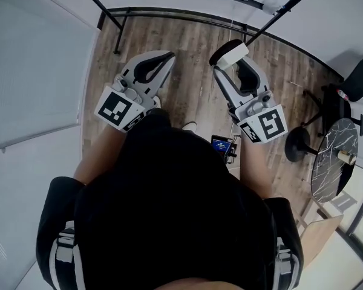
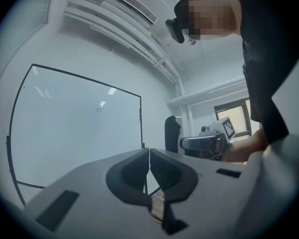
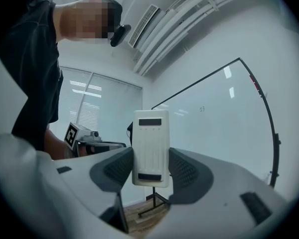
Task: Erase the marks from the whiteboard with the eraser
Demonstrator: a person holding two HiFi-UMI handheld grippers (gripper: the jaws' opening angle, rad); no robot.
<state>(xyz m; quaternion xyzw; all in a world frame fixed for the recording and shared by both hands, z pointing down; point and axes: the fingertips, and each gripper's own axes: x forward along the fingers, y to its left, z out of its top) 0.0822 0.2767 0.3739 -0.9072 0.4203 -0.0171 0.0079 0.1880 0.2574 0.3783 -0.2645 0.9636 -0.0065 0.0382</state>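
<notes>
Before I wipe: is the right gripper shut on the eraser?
Shut on it: the eraser sits pinched between both jaws of the right gripper.

head view: above the person, facing steeply down to the wood floor (image 1: pixel 190 71), left gripper (image 1: pixel 166 59) and right gripper (image 1: pixel 230 58) near | left gripper view: low behind its closed jaws, tilted up at the whiteboard (image 2: pixel 74 128) | right gripper view: likewise tilted up, clamped eraser (image 3: pixel 150 148) close ahead | shared: both gripper views show the whiteboard and the opposite gripper
</notes>
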